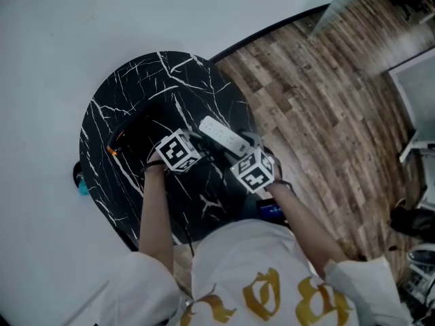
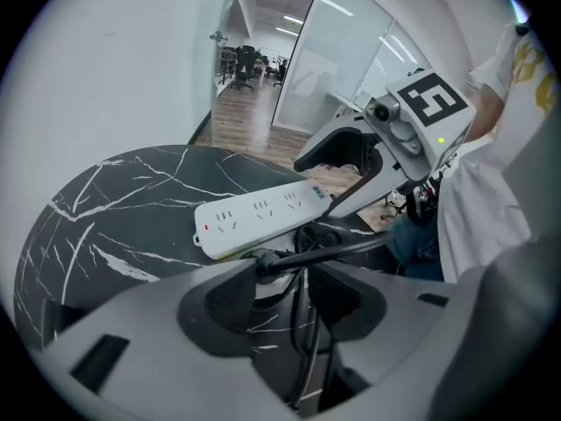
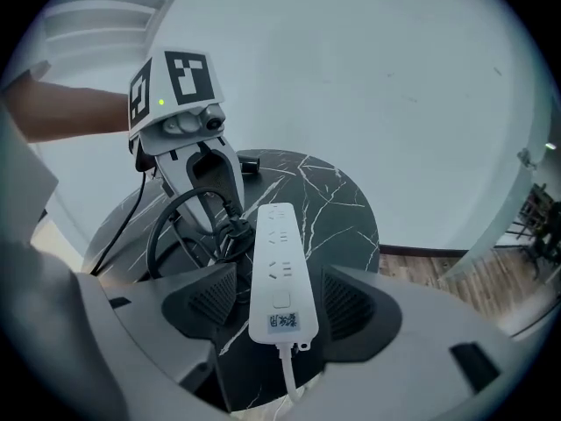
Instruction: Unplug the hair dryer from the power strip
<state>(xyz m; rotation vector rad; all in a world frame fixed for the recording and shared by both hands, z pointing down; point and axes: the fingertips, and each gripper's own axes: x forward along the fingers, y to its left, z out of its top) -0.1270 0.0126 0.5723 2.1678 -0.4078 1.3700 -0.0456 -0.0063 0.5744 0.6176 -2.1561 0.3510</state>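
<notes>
The white power strip (image 1: 223,136) lies on the black marble table (image 1: 136,87), its top sockets (image 3: 276,235) empty. A black plug (image 3: 230,232) lies beside the strip's long edge, its cord (image 3: 171,222) looping back toward the dark hair dryer (image 1: 126,138) at the table's left. My left gripper (image 2: 289,296) is open, the plug (image 2: 263,260) and cord lying between its jaws without the pads pressing on them. My right gripper (image 3: 279,301) straddles the strip's switch end, open, with gaps on both sides.
The strip's white cable (image 3: 287,375) runs off the near table edge. A white wall (image 1: 61,32) curves behind the table, and wooden floor (image 1: 326,94) lies to the right. The person's torso (image 1: 258,277) is close to the near edge.
</notes>
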